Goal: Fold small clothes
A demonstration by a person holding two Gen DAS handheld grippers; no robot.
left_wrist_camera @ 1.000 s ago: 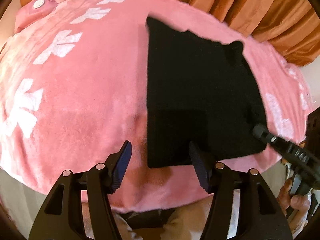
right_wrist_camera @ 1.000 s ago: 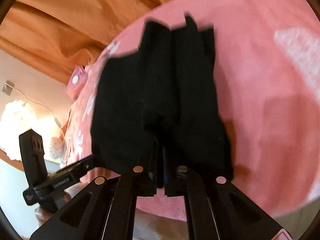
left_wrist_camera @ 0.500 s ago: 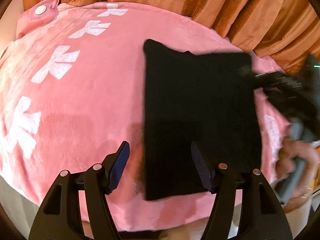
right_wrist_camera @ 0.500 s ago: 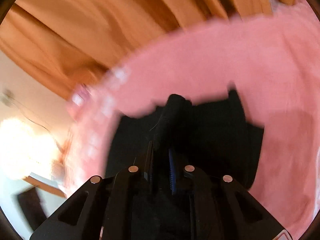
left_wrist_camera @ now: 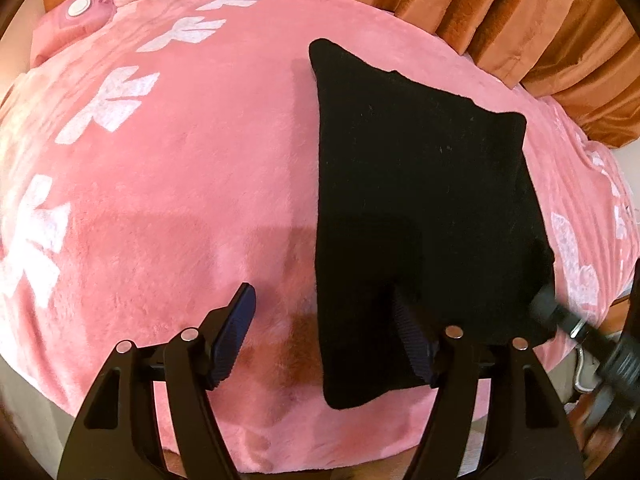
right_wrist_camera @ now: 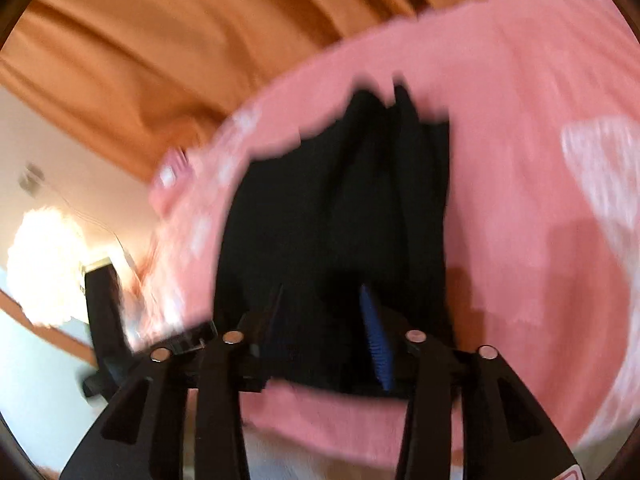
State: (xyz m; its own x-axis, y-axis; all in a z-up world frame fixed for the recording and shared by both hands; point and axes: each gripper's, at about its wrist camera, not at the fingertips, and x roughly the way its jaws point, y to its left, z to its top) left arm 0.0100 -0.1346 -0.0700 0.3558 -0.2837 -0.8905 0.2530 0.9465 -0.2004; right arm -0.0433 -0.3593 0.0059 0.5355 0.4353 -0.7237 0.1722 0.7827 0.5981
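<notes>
Black garment [left_wrist_camera: 424,216] flat on pink blanket [left_wrist_camera: 180,184], orange curtain [left_wrist_camera: 520,12] behind

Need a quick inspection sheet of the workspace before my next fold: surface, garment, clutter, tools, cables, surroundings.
Surface: pink blanket with white prints.
Job's things: black garment lying flat, folded.
Clutter: pink pouch with a white snap, far left corner.
Tools: left tool open, its right finger over the garment's near edge; right tool open over the garment, view blurred.
Cables: thin wire on the wall, blurred.
Surroundings: orange curtain behind.
</notes>
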